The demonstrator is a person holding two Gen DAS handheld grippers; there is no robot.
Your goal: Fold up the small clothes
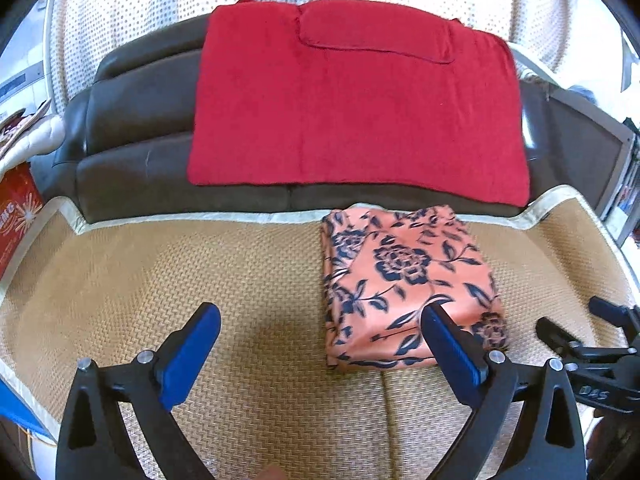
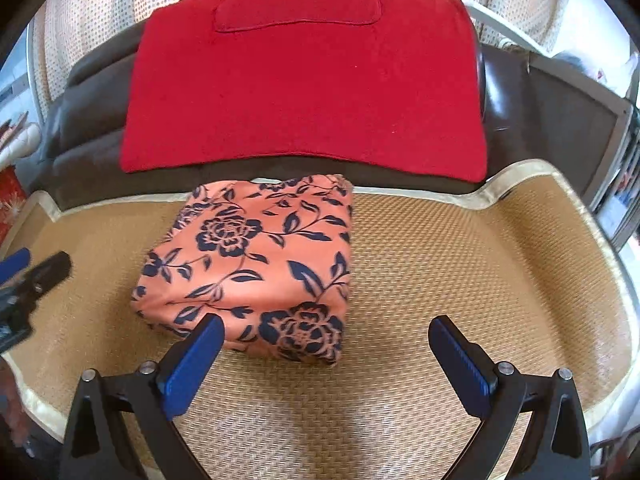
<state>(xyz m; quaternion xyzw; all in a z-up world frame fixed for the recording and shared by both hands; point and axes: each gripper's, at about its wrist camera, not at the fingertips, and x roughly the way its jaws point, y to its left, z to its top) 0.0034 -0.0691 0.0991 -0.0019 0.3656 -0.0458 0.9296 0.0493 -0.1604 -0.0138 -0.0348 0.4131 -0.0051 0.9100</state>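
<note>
Both grippers, left gripper [image 1: 320, 332] and right gripper [image 2: 326, 344], hover jaws wide, empty; folded floral garment [image 2: 256, 264] near woven mat's [image 2: 460, 260] back edge, bare mat either side.

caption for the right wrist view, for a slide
Open right tool above a folded orange cloth with navy flowers on a woven straw mat, red towel behind.

Both grippers' jaws wide (empty)
</note>
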